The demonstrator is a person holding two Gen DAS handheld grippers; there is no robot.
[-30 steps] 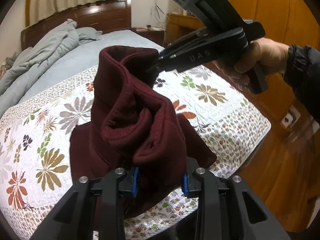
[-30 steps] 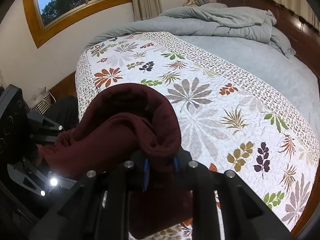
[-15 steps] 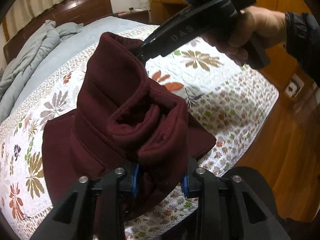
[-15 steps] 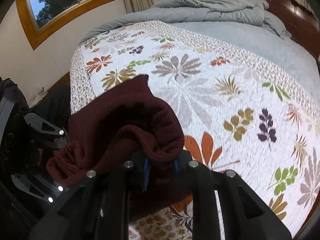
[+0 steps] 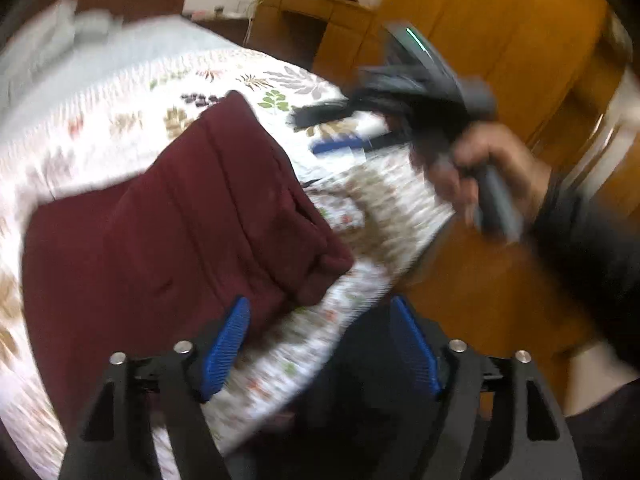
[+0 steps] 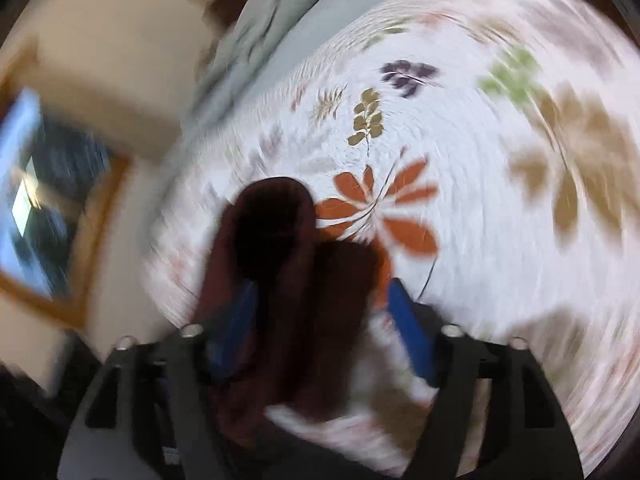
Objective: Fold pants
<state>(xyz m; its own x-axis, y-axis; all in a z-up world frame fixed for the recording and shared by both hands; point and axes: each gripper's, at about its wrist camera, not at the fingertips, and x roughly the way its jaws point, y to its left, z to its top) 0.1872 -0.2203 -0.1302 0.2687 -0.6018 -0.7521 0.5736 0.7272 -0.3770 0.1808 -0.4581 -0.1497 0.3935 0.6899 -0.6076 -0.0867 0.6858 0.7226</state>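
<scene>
The maroon pants (image 5: 168, 224) lie folded flat near the corner of the bed (image 5: 132, 80), so both the left hand-held gripper (image 5: 320, 344) and right hand-held gripper (image 5: 340, 132) hang released, fold apparently laid

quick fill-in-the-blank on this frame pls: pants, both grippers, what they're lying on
1. The folded pants are ____ in colour.
2. The left gripper has its jaws ____, with no cloth between the blue pads.
3. The pants lie on a quilt printed with a ____ pattern.
4. The right gripper is gripped by a bare ____ in the left wrist view.

Missing words: maroon; open; leaf; hand
</scene>
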